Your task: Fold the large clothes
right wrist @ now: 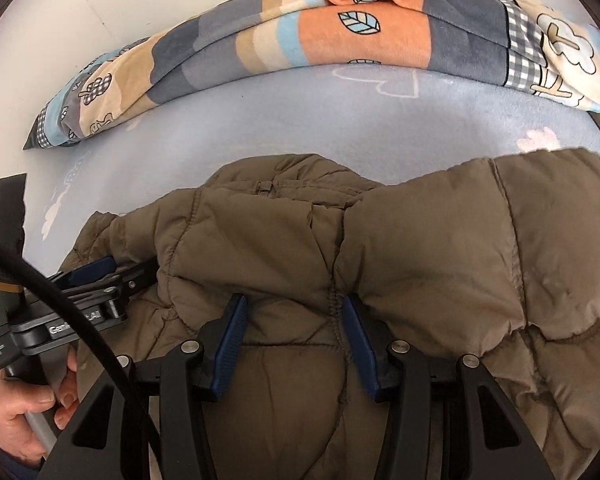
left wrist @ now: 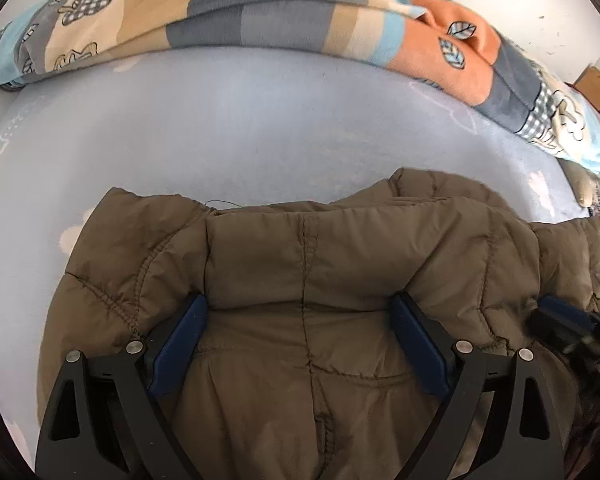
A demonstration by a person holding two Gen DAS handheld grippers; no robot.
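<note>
The brown padded jacket (left wrist: 308, 264) lies on the bed (left wrist: 220, 128) between both grippers: left gripper (left wrist: 300, 344) fingers spread wide astride a quilted panel, right gripper (right wrist: 294, 344) fingers half-closed about a seam ridge, grip unconfirmed, apparently for folding.

An olive-brown, quilted jacket (left wrist: 340, 280) is seen on a pale lilac-blue sheet (left wrist: 220, 128) printed with faint white cloud outlines. Beyond the jacket, a blanket (left wrist: 260, 12) is patterned in blocks of slate grey, beige, cream, sky blue and orange, with gingham checks and outlined blue leaves. Nearest the jacket, black gripper frames are fitted with dark blue pads (right wrist: 230, 344).
</note>
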